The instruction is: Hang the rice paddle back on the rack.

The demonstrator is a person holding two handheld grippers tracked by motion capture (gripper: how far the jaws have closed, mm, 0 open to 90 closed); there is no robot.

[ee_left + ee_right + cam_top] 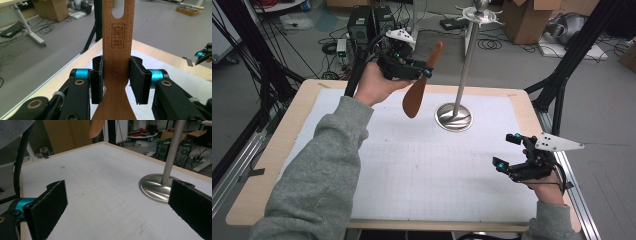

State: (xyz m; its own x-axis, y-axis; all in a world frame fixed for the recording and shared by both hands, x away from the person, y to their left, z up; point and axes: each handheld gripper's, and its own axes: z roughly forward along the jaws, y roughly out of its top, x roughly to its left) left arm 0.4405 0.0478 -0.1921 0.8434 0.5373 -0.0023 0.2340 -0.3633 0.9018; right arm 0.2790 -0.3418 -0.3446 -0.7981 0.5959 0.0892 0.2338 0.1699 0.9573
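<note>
My left gripper [424, 67] is raised above the far left of the table and shut on a brown wooden spatula [419, 85]. The blade hangs down and the handle points up toward the stand. In the left gripper view the black pads [97, 83] clamp the spatula [116, 50] at its neck; a slot and a burnt stamp show on the handle. A metal stand [464, 65] with a round base [454, 117] and hooks at its top rises at the far middle. My right gripper [509, 152] rests open near the right edge, its pads [47, 205] wide apart.
A white gridded mat [422, 160] covers the wooden table [277, 150]. The stand's base [155, 186] and pole [171, 150] lie ahead of the right gripper. Black frame legs [572, 55], cardboard boxes, computers and cables are on the floor beyond the table.
</note>
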